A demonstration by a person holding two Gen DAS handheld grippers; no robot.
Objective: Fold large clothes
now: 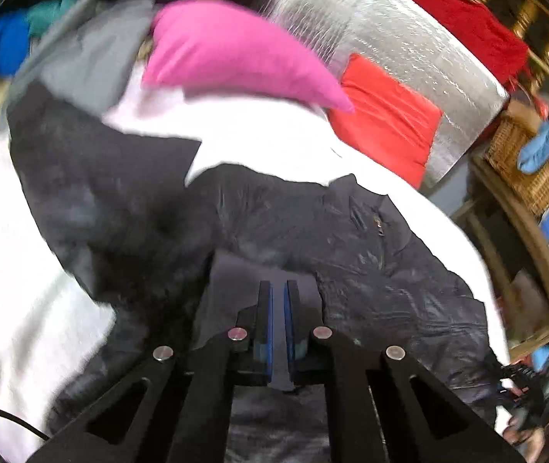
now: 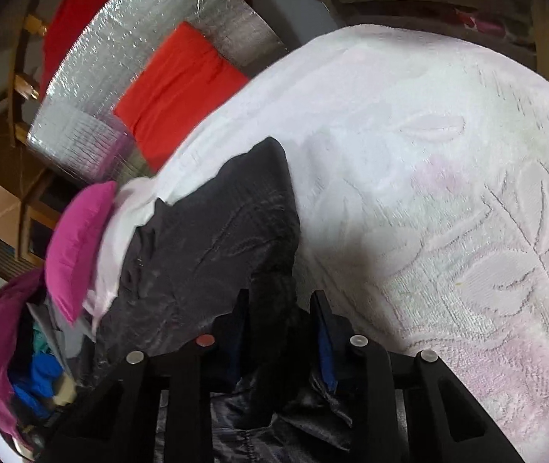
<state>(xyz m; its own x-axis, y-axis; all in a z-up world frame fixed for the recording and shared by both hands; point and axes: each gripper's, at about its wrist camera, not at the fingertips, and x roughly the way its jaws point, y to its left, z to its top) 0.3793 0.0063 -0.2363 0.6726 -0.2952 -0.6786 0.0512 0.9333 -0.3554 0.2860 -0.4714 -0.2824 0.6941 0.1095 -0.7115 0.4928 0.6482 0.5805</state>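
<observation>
Setting: a lived-in home, likely a bedroom. Evidence: bed under a white embossed bedspread [image 2: 448, 177], pink pillow [image 1: 236, 50], heap of assorted clothes [image 2: 31, 370], wicker basket [image 1: 529, 169], wooden furniture frames [image 1: 536, 15] around.

Both wrist views look steeply down at the bed [image 2: 448, 193] from close above it. The left faces along the dark garment [image 1: 274, 223] toward the pink pillow [image 1: 232, 50]; the right, turned sideways, shares garment, pillow and red cushion [image 2: 178, 88].
</observation>
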